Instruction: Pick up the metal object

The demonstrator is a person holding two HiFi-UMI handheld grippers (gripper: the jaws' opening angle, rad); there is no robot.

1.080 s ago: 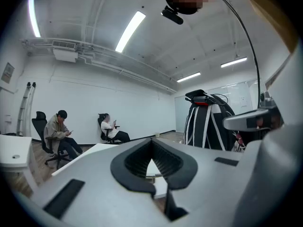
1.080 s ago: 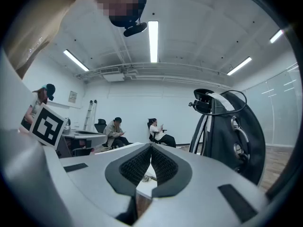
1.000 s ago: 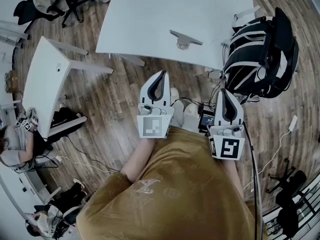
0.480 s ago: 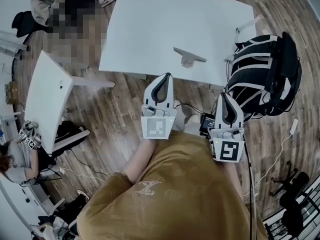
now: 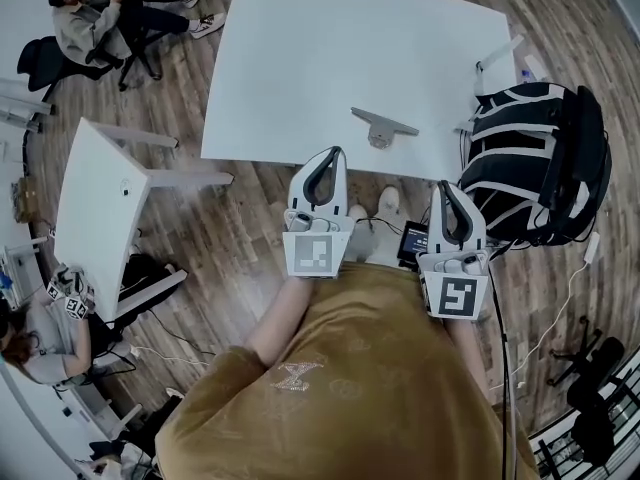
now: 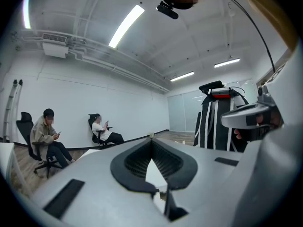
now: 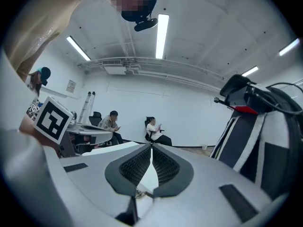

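The metal object (image 5: 383, 127), a flat grey bar on a round foot, lies on the white table (image 5: 300, 58) near its front edge. My left gripper (image 5: 336, 152) is held over the wooden floor just short of that edge, below and left of the object, shut with nothing in it. My right gripper (image 5: 444, 185) hangs lower and to the right, also shut and empty. In the left gripper view the left gripper (image 6: 152, 140) has its pads together, and the right gripper (image 7: 151, 146) shows the same in the right gripper view. Neither gripper view shows the object.
A black-and-white backpack (image 5: 540, 158) sits on a chair right of the table. A second white table (image 5: 95, 208) stands at the left. A seated person (image 5: 95, 18) is at the far left. Cables (image 5: 540, 328) and a small device (image 5: 412, 240) lie on the floor.
The table and the metal object have slid lower in the head view, nearer to both grippers. Both grippers stay shut and empty.
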